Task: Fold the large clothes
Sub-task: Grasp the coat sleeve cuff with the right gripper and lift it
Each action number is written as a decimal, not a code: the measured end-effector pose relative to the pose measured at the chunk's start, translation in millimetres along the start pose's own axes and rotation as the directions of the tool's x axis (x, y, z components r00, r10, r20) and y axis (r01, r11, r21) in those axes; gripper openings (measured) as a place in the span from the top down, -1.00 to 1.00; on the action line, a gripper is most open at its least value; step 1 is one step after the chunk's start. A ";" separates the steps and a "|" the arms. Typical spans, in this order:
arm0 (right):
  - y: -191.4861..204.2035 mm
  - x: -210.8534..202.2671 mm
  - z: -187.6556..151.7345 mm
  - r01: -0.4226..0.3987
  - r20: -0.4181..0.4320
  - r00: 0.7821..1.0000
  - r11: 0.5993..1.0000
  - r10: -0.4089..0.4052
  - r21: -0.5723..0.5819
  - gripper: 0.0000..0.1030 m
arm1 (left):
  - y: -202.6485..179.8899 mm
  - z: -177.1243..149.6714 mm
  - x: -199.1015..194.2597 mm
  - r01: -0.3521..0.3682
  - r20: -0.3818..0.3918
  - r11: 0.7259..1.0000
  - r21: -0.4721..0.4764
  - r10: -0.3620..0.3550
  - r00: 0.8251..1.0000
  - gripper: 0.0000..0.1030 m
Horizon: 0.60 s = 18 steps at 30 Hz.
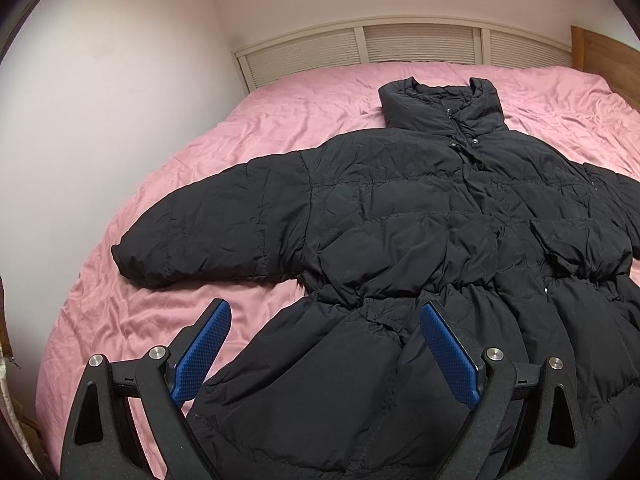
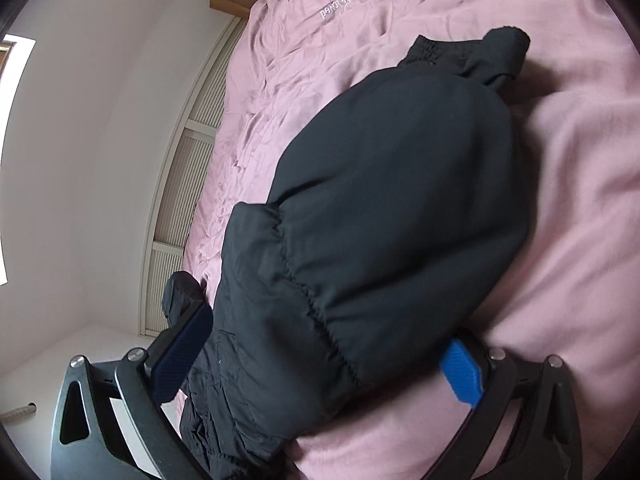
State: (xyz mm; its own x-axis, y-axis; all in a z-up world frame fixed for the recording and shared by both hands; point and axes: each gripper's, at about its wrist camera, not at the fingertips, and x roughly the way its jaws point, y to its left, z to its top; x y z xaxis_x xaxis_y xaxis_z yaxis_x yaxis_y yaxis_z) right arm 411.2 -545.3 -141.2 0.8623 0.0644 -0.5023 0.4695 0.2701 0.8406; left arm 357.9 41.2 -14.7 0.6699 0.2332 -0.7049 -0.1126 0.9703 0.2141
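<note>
A black puffer jacket (image 1: 400, 208) lies front up on the pink bed sheet (image 1: 280, 120), collar toward the headboard and its left sleeve (image 1: 208, 220) spread out to the side. My left gripper (image 1: 328, 348) hovers open over the jacket's lower hem, blue pads (image 1: 204, 348) wide apart with nothing between them. In the right wrist view the other sleeve (image 2: 392, 208) bulges up with its cuff (image 2: 472, 56) far away. My right gripper (image 2: 324, 364) is open, its fingers straddling this sleeve near the shoulder; the blue pad (image 2: 460, 376) rests by the sheet (image 2: 580, 200).
A slatted white headboard (image 1: 400, 44) runs along the far side of the bed, with a wooden panel (image 1: 600, 56) at its right end. A white wall (image 1: 100, 120) borders the bed's left side. The sheet carries embroidered lettering (image 2: 348, 0) near the far end.
</note>
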 end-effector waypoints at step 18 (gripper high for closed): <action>-19.8 -3.0 61.9 0.005 0.038 0.999 0.972 -0.014 0.235 0.09 | -9.4 84.3 -44.8 -0.087 -0.079 0.996 -0.027 0.084 0.993 -0.84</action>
State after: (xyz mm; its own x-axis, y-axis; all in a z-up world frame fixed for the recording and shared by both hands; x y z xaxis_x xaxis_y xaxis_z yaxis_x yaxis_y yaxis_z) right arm 411.0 -610.2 -143.7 0.8622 0.0245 -0.5060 0.5050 0.0370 0.8623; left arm 390.9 16.2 71.9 0.5979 0.3186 -0.7355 -0.1903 0.9478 0.2559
